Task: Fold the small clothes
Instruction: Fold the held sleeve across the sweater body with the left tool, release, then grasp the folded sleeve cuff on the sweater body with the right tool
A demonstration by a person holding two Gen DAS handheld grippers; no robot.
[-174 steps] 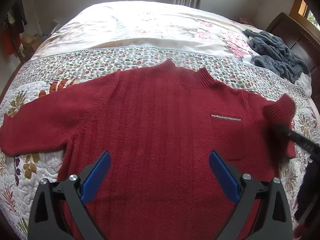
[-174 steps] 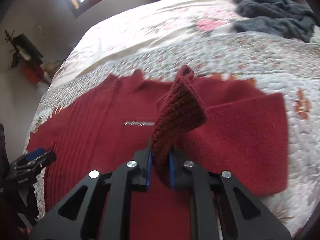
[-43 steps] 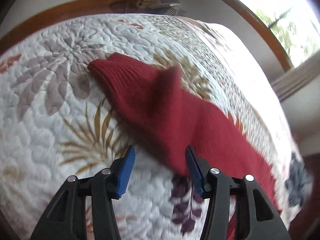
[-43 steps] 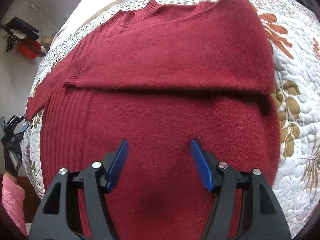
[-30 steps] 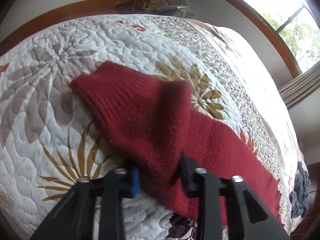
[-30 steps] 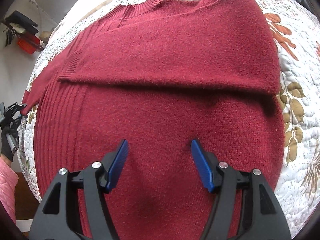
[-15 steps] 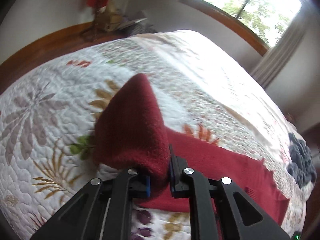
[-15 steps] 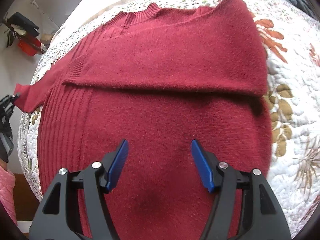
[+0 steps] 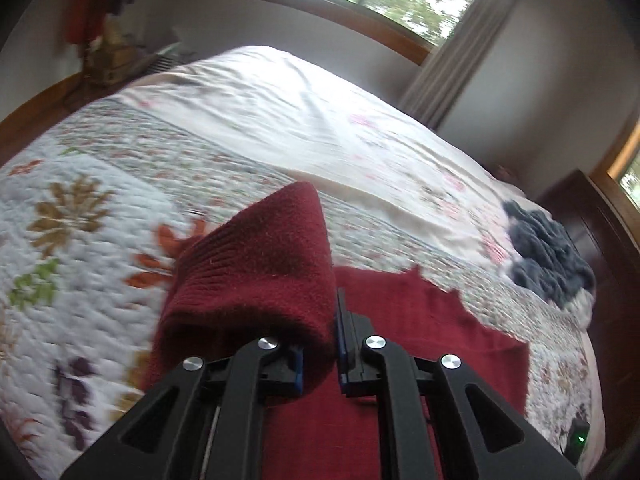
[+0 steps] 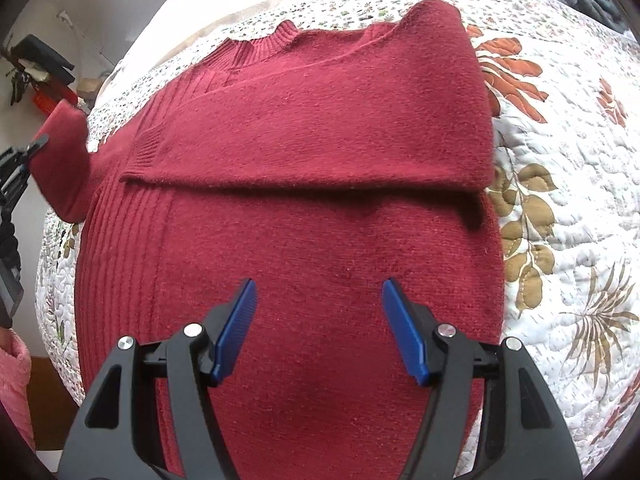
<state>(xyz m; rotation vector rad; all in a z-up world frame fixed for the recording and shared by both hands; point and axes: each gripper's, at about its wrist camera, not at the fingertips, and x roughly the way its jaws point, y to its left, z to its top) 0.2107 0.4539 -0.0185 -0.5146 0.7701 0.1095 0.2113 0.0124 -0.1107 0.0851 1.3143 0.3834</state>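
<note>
The red sweater [image 10: 304, 184] is lying flat on the quilted bed [image 10: 560, 208], and everything here is placed against it. At its left edge, the left tongs [image 9: 318, 344] are pinching the cuff of the left sleeve [image 9: 256, 272], jaws closed on the knit and lifting it clear of the quilt, so the sleeve is bunching up above them. Across the sweater's upper body, the right sleeve [image 10: 320, 128] is already lying folded in, its lower edge running level from side to side. Over the sweater's lower middle, the right tongs [image 10: 316, 320] are hanging wide apart and holding nothing. The step in hand looks like the second sleeve fold (the first appears done). The next move likely calls for carrying the gripped cuff inward over the chest, laying it flat atop the folded sleeve, then letting go. Beyond the sweater's collar, a grey garment [image 9: 548, 248] is sitting heaped, well apart.
</note>
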